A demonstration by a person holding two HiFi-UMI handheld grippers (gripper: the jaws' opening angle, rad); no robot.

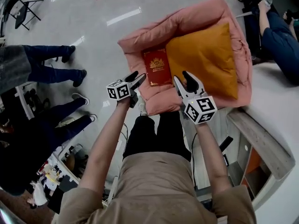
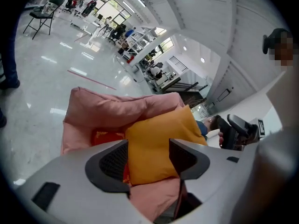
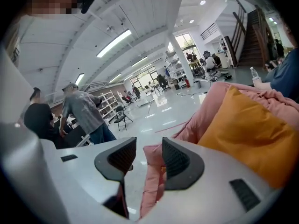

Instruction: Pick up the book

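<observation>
A dark red book (image 1: 157, 67) with a gold emblem lies flat on a pink cushioned seat (image 1: 154, 29), against the left side of an orange pillow (image 1: 205, 59). My left gripper (image 1: 136, 80) hovers just off the book's near left corner, jaws open with nothing between them. My right gripper (image 1: 183, 80) hangs over the seat's near edge, right of the book, also open and empty. In the left gripper view the left gripper (image 2: 148, 160) faces the pillow (image 2: 159, 139), with the book (image 2: 103, 136) partly hidden behind the left jaw. The right gripper (image 3: 148, 160) faces the seat's corner (image 3: 152, 171).
People stand on the shiny floor at the left (image 1: 46, 64). A seated person (image 1: 275, 36) is at the upper right. A white counter (image 1: 275, 106) runs along the right, close to the seat. A folding chair (image 1: 23, 10) stands far left.
</observation>
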